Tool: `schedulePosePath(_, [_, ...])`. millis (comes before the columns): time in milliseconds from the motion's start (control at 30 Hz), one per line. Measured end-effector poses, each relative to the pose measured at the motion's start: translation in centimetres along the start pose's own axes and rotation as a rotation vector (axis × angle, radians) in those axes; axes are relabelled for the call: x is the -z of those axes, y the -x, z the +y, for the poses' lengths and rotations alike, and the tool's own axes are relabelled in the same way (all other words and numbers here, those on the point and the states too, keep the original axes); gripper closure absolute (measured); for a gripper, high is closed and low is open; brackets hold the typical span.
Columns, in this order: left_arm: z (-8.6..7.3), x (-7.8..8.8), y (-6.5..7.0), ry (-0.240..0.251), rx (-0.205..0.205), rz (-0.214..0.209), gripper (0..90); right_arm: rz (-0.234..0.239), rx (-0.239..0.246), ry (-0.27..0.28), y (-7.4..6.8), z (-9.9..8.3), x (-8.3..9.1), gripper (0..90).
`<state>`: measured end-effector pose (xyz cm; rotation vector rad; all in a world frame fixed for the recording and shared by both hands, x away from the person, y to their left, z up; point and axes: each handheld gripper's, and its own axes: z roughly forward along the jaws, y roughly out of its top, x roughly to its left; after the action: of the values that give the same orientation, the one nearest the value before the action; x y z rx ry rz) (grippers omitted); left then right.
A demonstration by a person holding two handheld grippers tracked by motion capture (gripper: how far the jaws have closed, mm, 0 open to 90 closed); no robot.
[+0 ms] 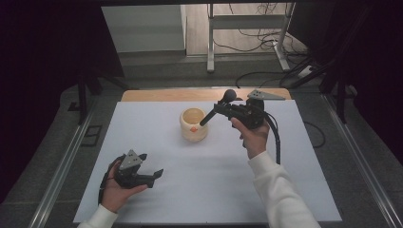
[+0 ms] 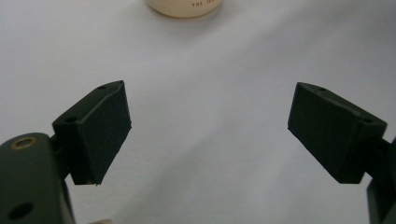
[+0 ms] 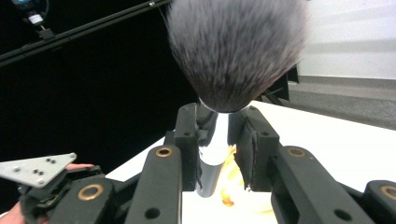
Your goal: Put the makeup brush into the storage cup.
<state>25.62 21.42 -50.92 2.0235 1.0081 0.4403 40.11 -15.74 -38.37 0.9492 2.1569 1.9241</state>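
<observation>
My right gripper (image 3: 217, 144) clamps the grey-bristled, silver-handled makeup brush (image 3: 233, 51), handle tip over the cream ceramic cup (image 1: 194, 124) on the counter (image 1: 214, 190). Left gripper (image 1: 151, 176) rests open. Remaining, by my estimate: 1 insertion.

White sleeves; each black hand-held gripper (image 1: 142, 173) has brass-ringed screw holes.
</observation>
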Motion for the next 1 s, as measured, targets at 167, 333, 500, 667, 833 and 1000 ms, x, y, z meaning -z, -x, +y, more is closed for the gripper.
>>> schedulePosePath(167, [0.0, 0.0, -0.1, -0.005, -0.005, 0.001, 13.8, -0.014, -0.003, -0.011, 0.8, 0.1, -1.0, 70.9])
schedulePosePath(333, [0.0, 0.0, -0.1, -0.007, -0.005, 0.000, 13.8, -0.023, -0.021, -0.013, 1.5, 0.2, -1.8, 70.8])
schedulePosePath(500, [0.0, -0.1, -0.1, -0.011, -0.003, -0.004, 13.8, -0.032, -0.027, -0.017, 1.9, 0.3, -2.2, 70.8])
schedulePosePath(667, [-0.1, -0.2, -0.1, -0.018, -0.001, -0.006, 13.8, -0.049, -0.033, -0.023, 2.4, 0.4, -2.9, 70.8])
schedulePosePath(833, [0.0, -0.2, -0.1, -0.016, -0.001, -0.005, 13.8, -0.062, -0.039, -0.030, 2.9, 0.4, -3.6, 70.8])
schedulePosePath(1000, [0.0, -0.2, -0.1, -0.016, 0.004, -0.005, 13.8, -0.075, -0.053, -0.051, 3.6, 0.1, -4.9, 70.8])
